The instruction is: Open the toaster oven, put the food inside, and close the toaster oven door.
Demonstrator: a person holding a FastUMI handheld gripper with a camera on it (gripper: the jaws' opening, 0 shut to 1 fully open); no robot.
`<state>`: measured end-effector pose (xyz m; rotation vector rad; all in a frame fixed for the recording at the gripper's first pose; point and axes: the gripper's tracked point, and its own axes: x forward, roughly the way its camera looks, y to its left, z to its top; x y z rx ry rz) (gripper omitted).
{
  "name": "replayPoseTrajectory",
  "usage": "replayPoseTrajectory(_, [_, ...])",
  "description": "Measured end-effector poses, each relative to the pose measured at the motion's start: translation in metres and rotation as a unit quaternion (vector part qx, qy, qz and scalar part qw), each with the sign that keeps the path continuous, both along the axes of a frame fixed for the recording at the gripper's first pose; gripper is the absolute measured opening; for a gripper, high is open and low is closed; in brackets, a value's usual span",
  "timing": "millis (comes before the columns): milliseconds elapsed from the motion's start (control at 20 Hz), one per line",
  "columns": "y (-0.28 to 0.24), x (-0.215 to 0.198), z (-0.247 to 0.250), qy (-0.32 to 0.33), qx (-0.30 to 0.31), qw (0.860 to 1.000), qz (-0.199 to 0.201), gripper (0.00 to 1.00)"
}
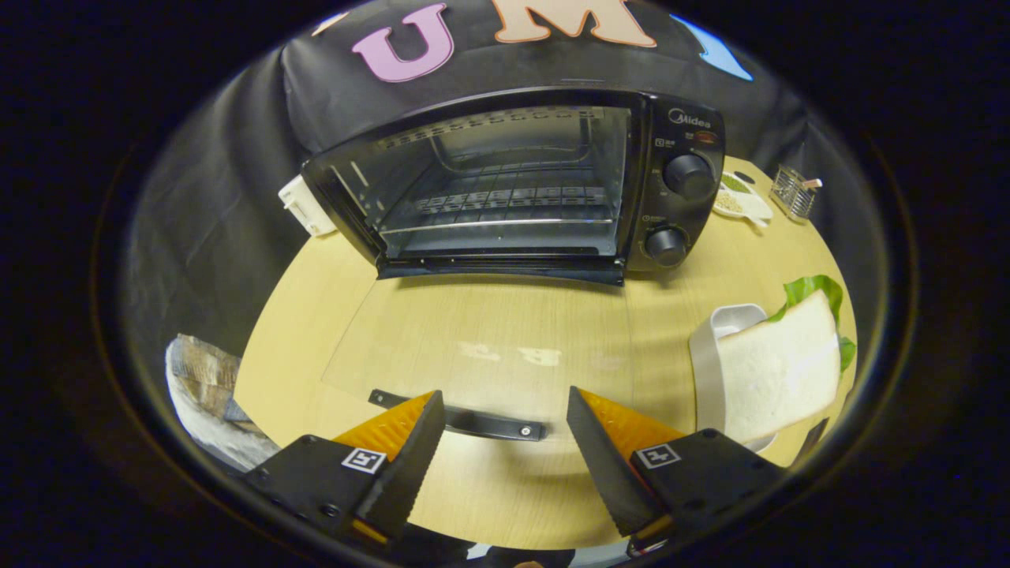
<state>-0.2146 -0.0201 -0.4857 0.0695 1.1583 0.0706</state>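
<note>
Already the toaster oven [513, 185] door [481, 339] lies flat ahead; gripper [505, 430] spread, empty; sandwich [781, 371] rightward, floppy, likely to droop or shed lettuce [817, 290] if pinched.

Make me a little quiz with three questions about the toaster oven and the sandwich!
1. True or false: the toaster oven door is open.
2. The sandwich is: A) inside the oven, B) on the table beside the open door, C) held by the gripper.
3. What lies just ahead of the open gripper's fingers?

Key: 1. True, the glass door lies flat. 2. B, it leans in a white holder; the oven rack is bare. 3. The door handle.
</note>
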Motion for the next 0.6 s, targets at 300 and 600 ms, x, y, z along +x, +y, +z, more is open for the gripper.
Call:
replayPoseTrajectory(300, [-0.032, 0.034, 0.038, -0.061, 0.007, 0.996, -0.06, 0.99])
replayPoseTrajectory(600, [-0.105, 0.074, 0.091, -0.151, -0.039, 0.983, -0.099, 0.99])
